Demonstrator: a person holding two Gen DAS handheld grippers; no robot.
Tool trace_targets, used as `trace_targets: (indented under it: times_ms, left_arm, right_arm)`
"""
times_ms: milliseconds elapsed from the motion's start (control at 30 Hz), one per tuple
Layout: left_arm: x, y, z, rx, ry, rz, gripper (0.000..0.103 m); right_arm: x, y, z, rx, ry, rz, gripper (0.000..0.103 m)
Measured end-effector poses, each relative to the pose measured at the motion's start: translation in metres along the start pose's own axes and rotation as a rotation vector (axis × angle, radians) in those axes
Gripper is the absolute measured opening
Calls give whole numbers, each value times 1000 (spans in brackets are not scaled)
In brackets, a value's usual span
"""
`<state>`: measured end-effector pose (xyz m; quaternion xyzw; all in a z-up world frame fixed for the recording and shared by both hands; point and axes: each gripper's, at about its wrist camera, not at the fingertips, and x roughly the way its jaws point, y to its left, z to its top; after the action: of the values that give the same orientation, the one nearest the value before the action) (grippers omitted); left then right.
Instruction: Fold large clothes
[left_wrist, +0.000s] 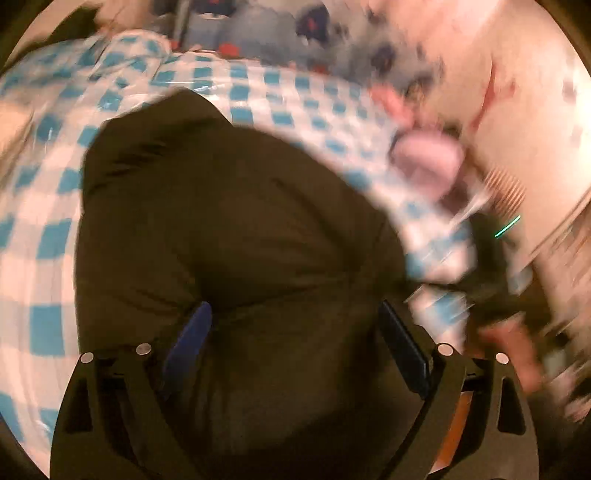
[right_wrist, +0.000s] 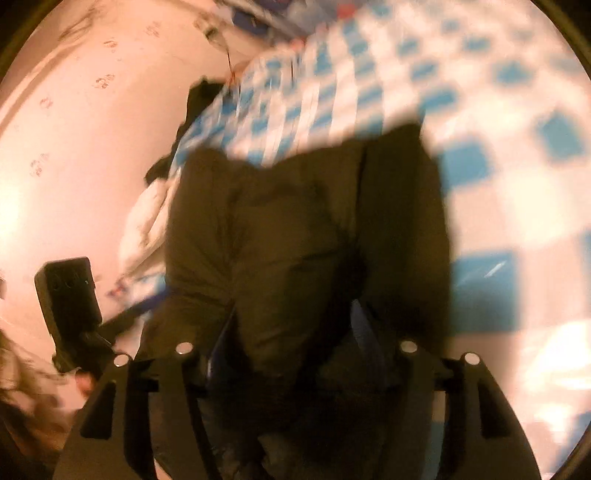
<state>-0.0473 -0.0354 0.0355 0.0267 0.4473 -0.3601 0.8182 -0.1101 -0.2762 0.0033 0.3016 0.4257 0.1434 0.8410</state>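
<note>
Blue-padded fingers of the left gripper (left_wrist: 295, 347) stand wide apart over a dark puffy garment (left_wrist: 229, 221), touching nothing I can see; the garment lies on a blue-and-white checked cloth (left_wrist: 44, 206).

From the right wrist, the right gripper (right_wrist: 295, 332) has the same garment (right_wrist: 303, 229) bunched between its fingers; whether they press it I cannot tell. Everything is blurred.

A blue-and-white checked cloth (left_wrist: 266, 85) covers the surface, glossy as though under clear plastic. Behind it lies a heap of grey-blue fabric with dark and red patches (left_wrist: 258, 33), blurred. To one side rises a pale pinkish wall (right_wrist: 74, 147) dotted with small paw-like prints. The light is warm and dim, tinting everything orange.
</note>
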Motion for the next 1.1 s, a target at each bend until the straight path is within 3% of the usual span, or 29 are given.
trace_targets:
  times_ms: [67,167,233,300,333,400,533,633,733,767,833,967,1100]
  left_arm:
    - [13,-11,-2,47,15,31,89]
    - [15,-15,-1,67,31,33,89]
    - [16,-12,-1,72,40,32,89]
    - [10,-9,-8,74,40,27,90]
    - [11,-8,-9,76,43,15,90]
    - [16,-1,-11,59,55,-14,90]
    - [10,5,-10,53,72,-25,90]
    - [-15,12,-10,-3,30,-81,90]
    - [-26,13,-18,-18,7,-91,90]
    - [-23,13,-22,-21,15,-84,90]
    - [-11,10,-29,-6,44,-58,90]
    - [-13,-3,-31,36,57,37,90]
    - [-53,-11,-40,57,-26,110,90]
  right_arm:
    - [-21,17,9,-61,-105,-54,68]
    - [-26,46,23,-164,-149,-33,71]
    - [-2,49,33,-159,-77,-63,71]
    - [34,30,36,-121,19,-166,71]
    - [58,9,34,-97,78,-206,78]
    - [80,-29,26,44,127,-113,79]
    - [43,-8,18,-15,67,-138,78]
    - [-9,21,-1,-109,-31,-53,80]
    - [-15,40,-37,-208,39,-90,80]
    - [0,38,-54,-229,106,-162,80]
    - [24,24,-76,-211,163,-182,84]
    - [26,28,-81,-194,156,-227,84]
    - [-17,35,-86,-153,59,-183,85]
